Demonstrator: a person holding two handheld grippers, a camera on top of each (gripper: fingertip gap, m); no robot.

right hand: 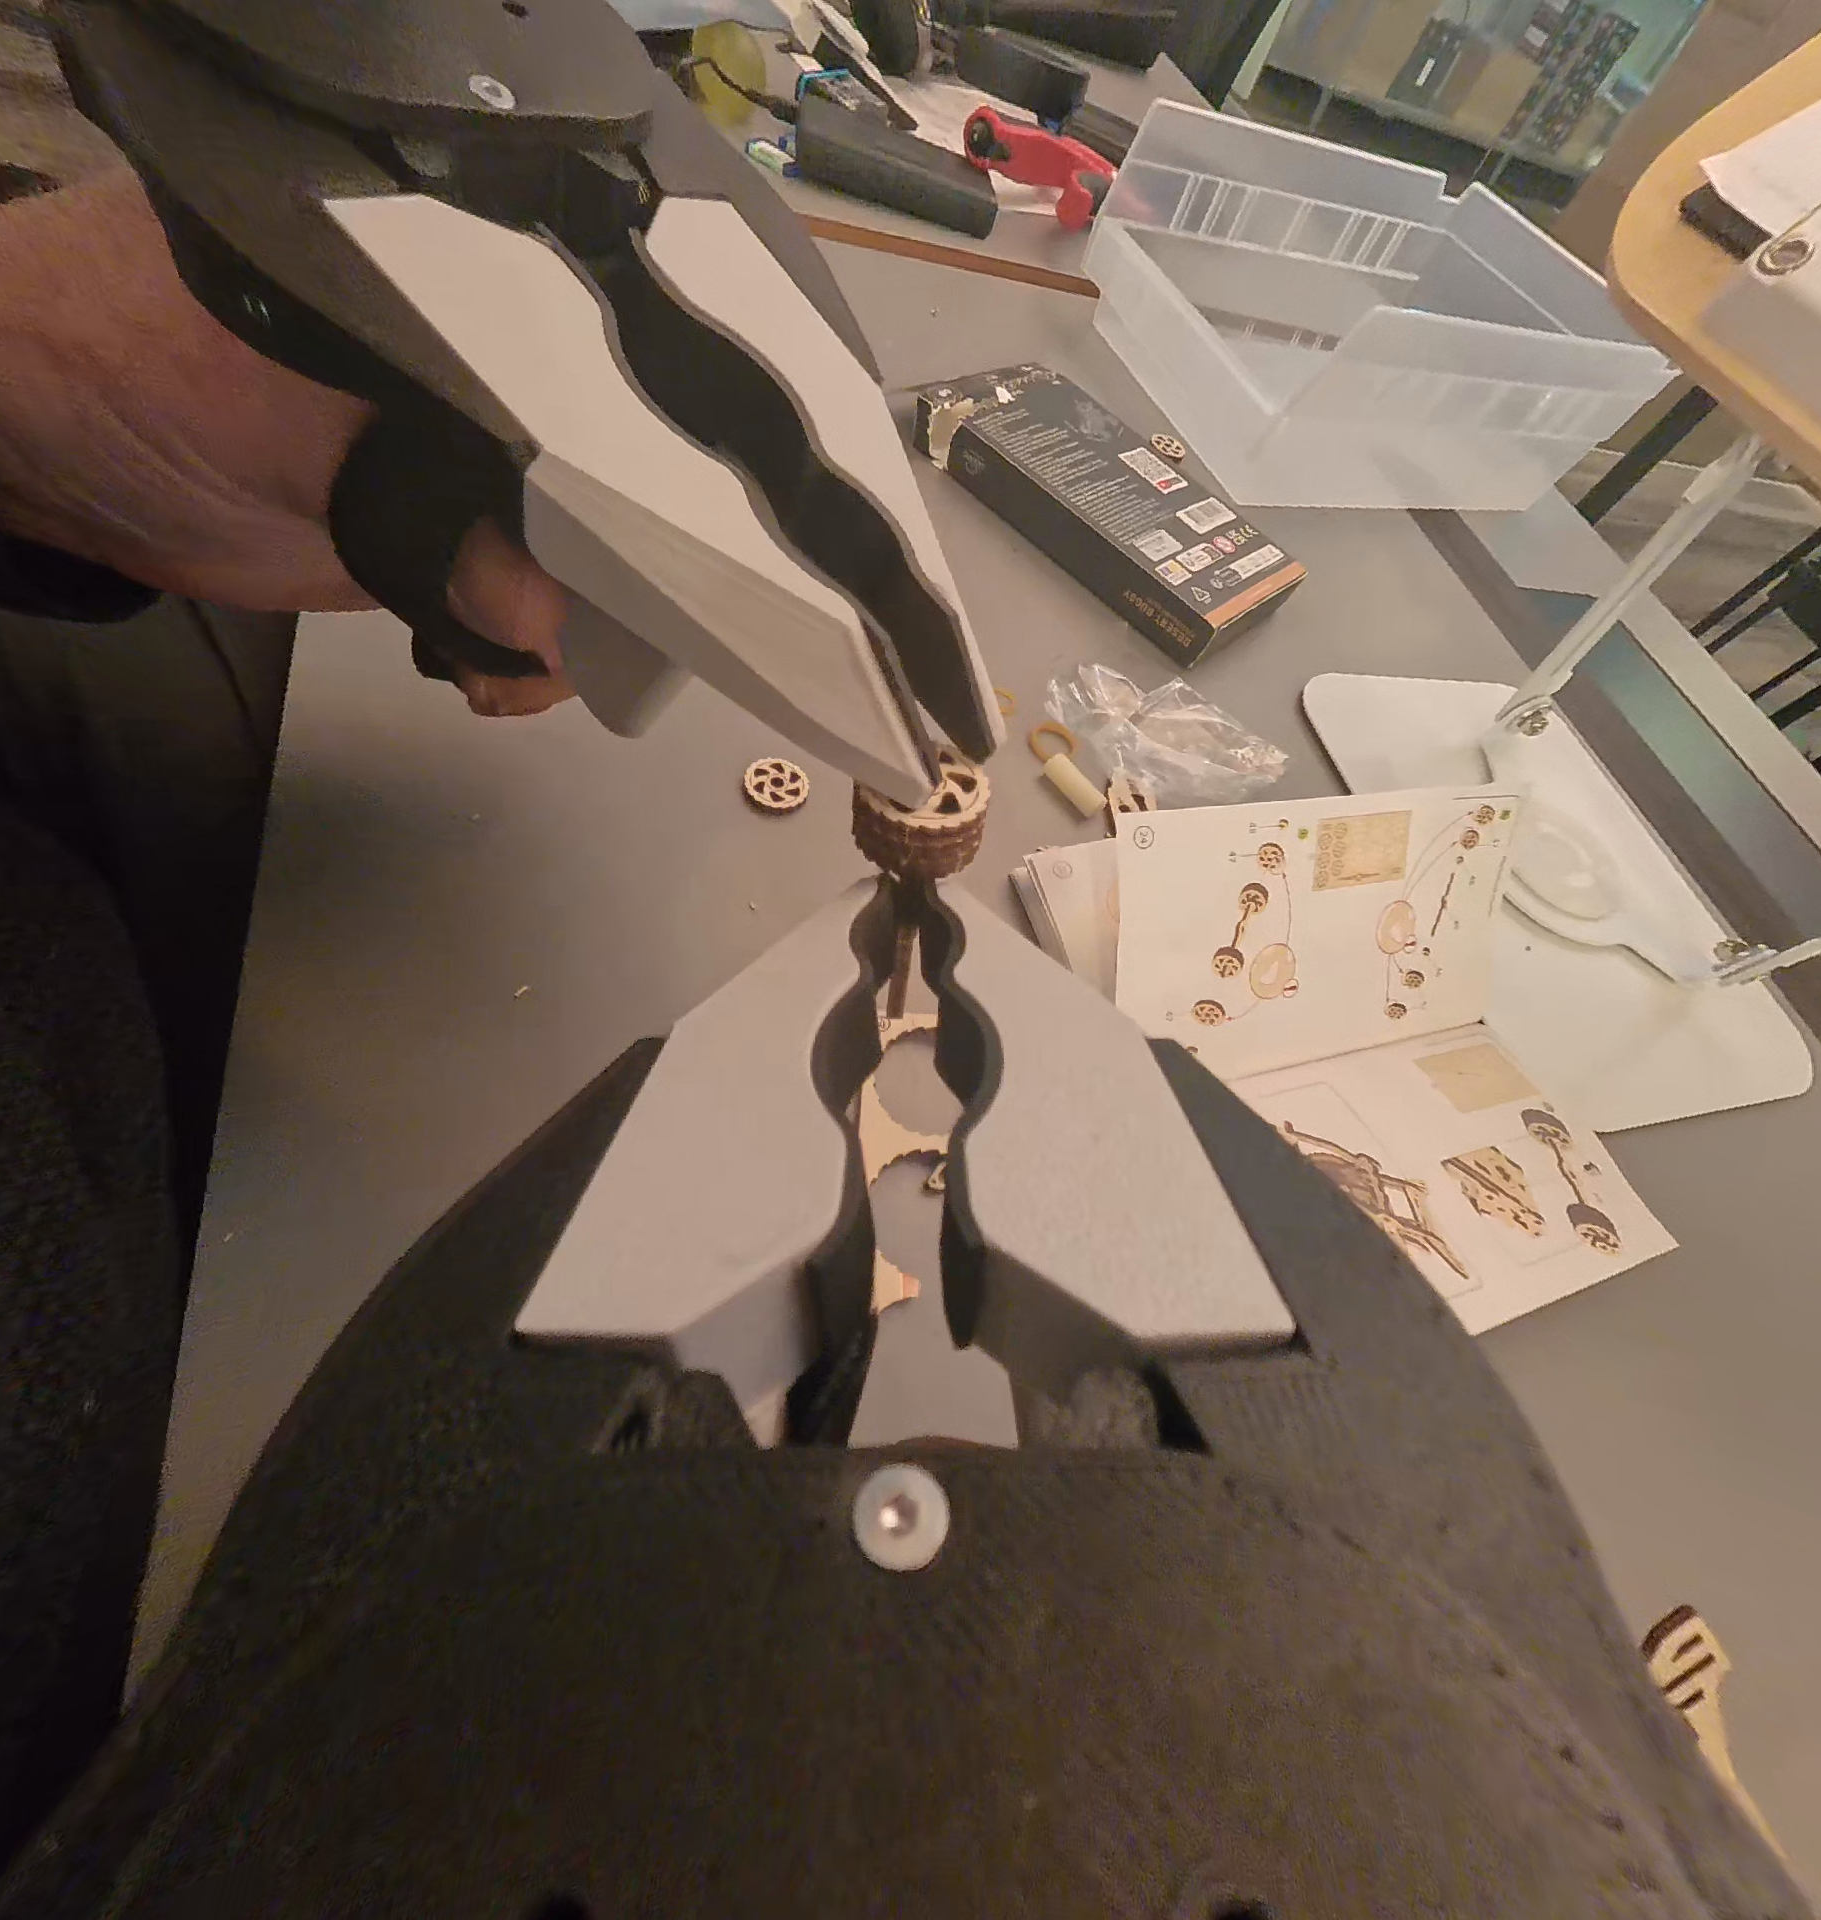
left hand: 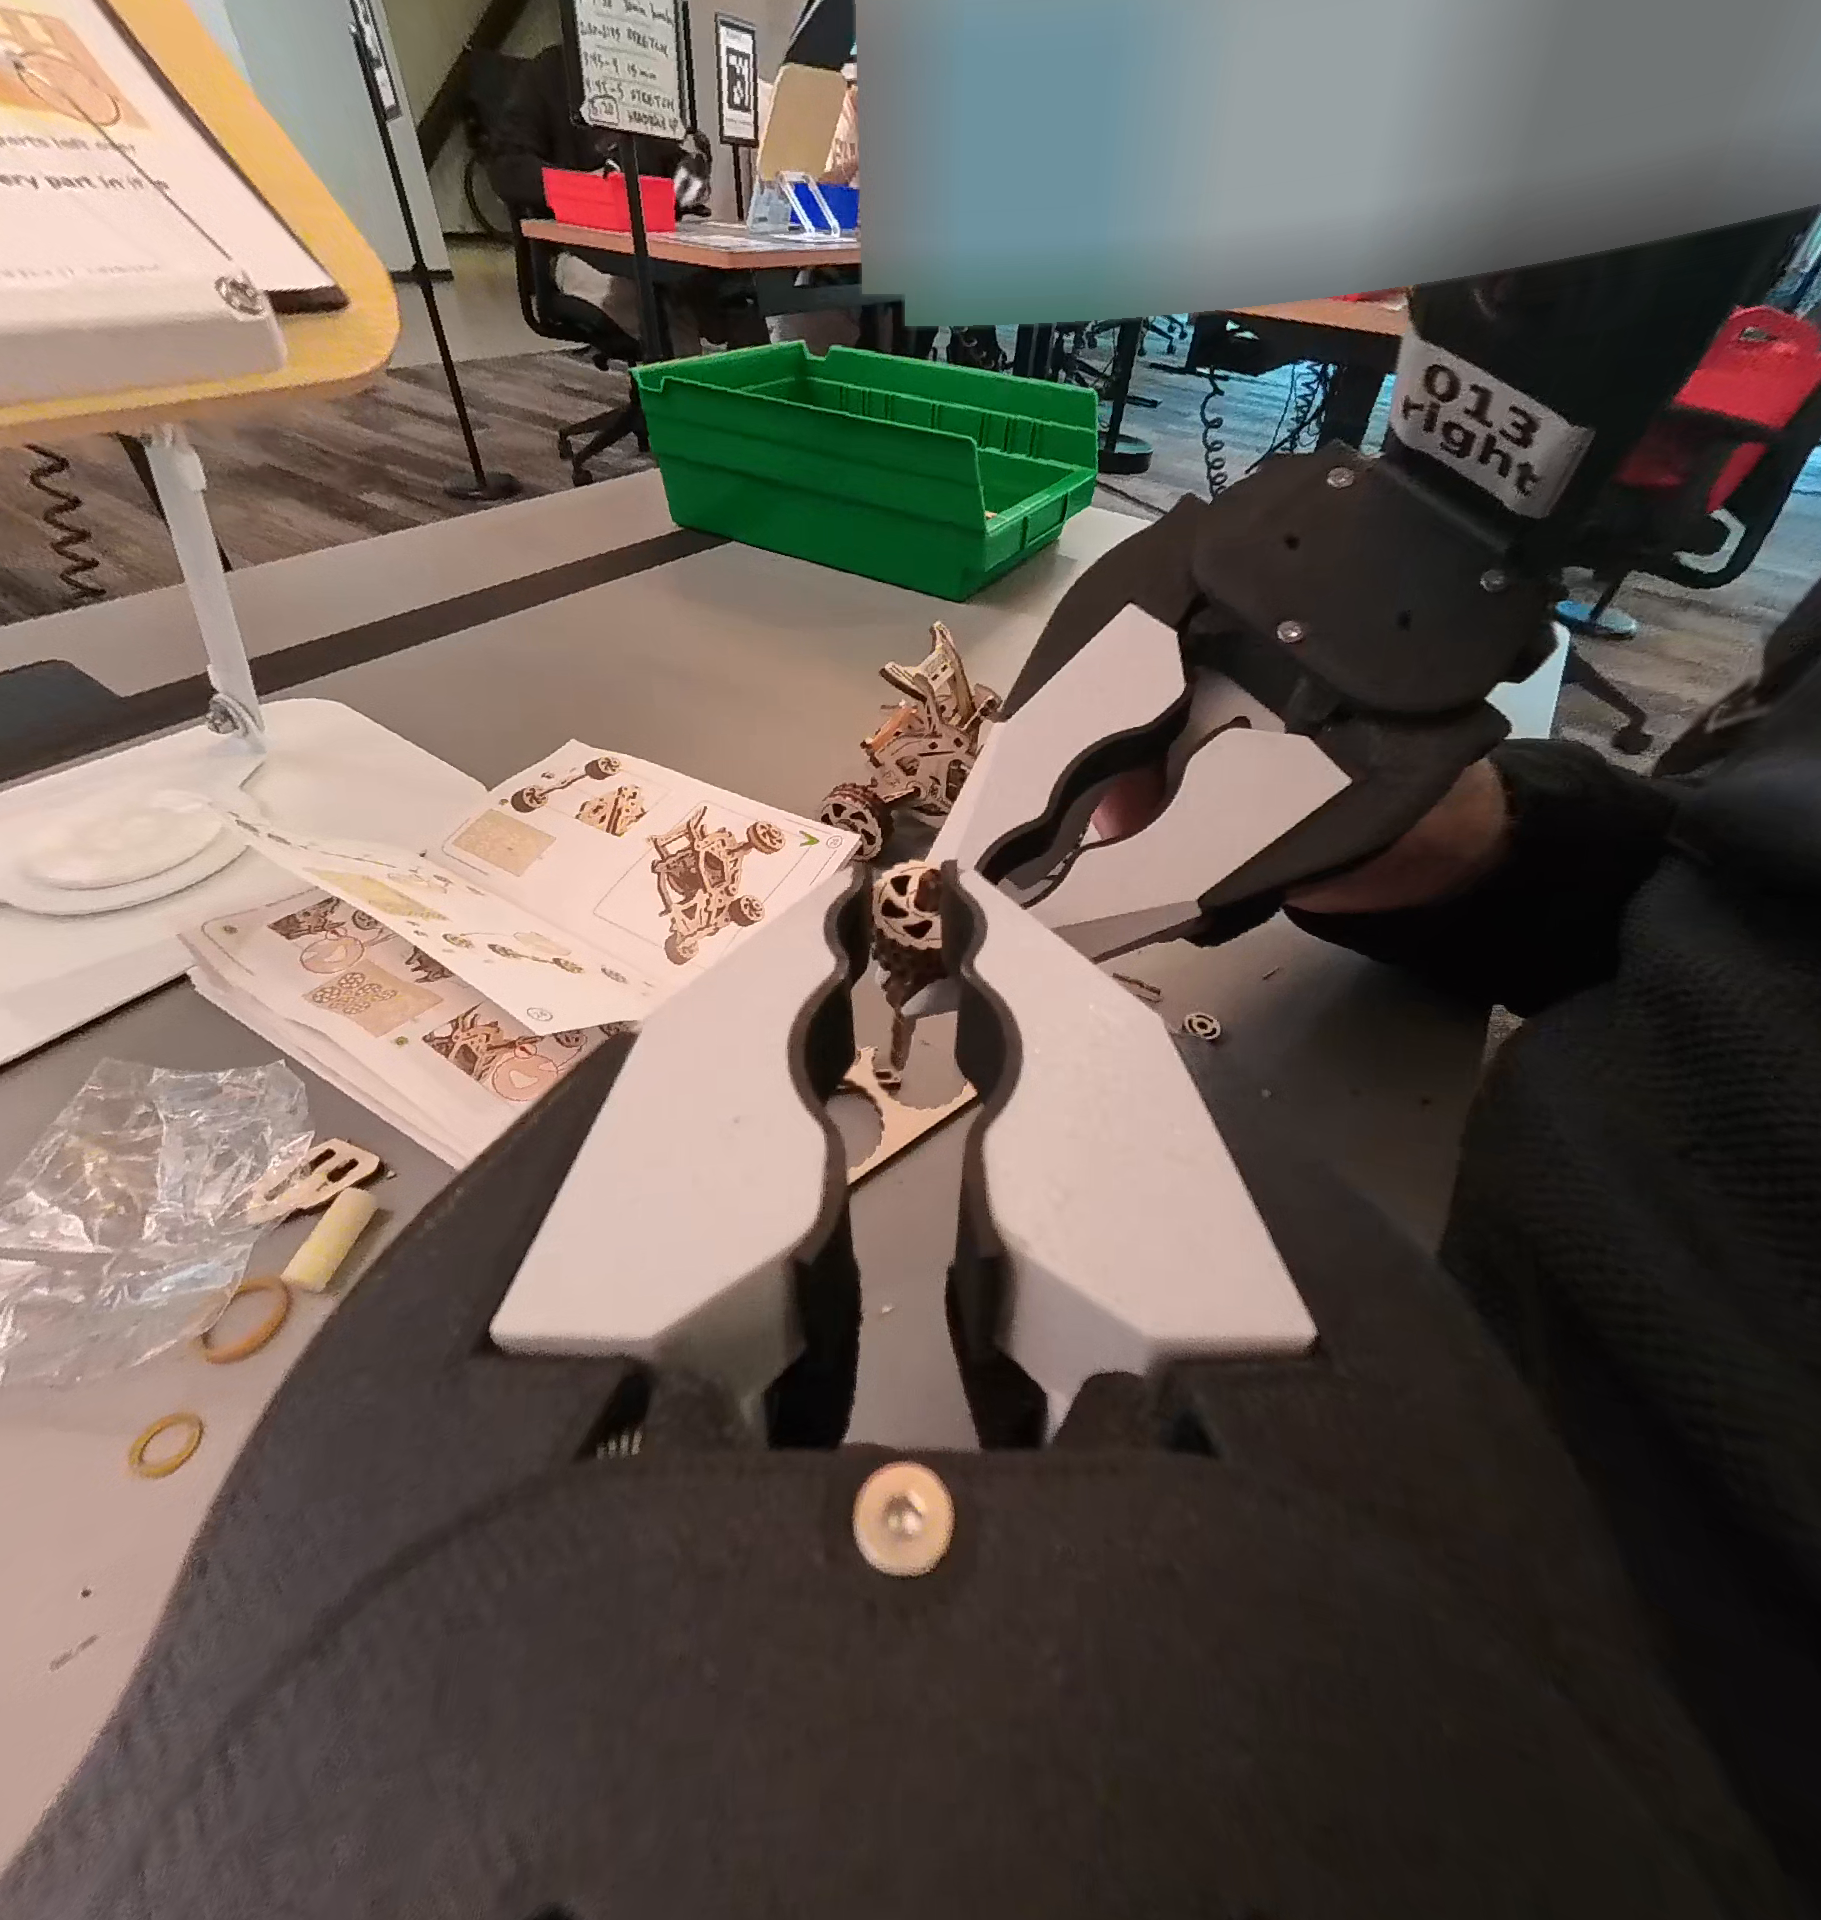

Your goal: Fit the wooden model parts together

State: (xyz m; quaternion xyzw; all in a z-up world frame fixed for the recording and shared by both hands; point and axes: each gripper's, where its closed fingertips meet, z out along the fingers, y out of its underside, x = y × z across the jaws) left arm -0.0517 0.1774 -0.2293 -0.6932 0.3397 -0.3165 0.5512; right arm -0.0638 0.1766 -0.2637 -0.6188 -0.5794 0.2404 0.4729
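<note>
My left gripper [left hand: 911, 883] is clamped on the wooden wheel [left hand: 908, 920] at its fingertips, wheel held above the grey table [left hand: 594, 665]. An axle stick [right hand: 898, 961] hangs below the wheel; my right gripper [right hand: 904, 896] is closed on that stick just under the wheel, tips nearly touching it. A cut-out wooden part sheet [right hand: 890, 1153] lies flat on the table under both grippers.

Room: bare table left of the wheel in the right wrist view, only a loose small wooden disc [right hand: 778, 782] there. Table edge runs close past the green bin [left hand: 864, 468]. The open instruction booklet [left hand: 532, 935] crowds the other side, with the plastic bag [left hand: 127, 1195], rubber bands [left hand: 246, 1320] and a pale cylinder [left hand: 329, 1236] beyond it.

Only the left wrist view shows the partly built wooden buggy [left hand: 916, 748] behind the right gripper, plus the green bin. Only the right wrist view shows the black kit box [right hand: 1103, 509], the clear plastic bin [right hand: 1342, 312] and a red tool [right hand: 1041, 161] on the far table.

Writing: box, booklet and a white label on the right gripper carry print; not transcribed.
</note>
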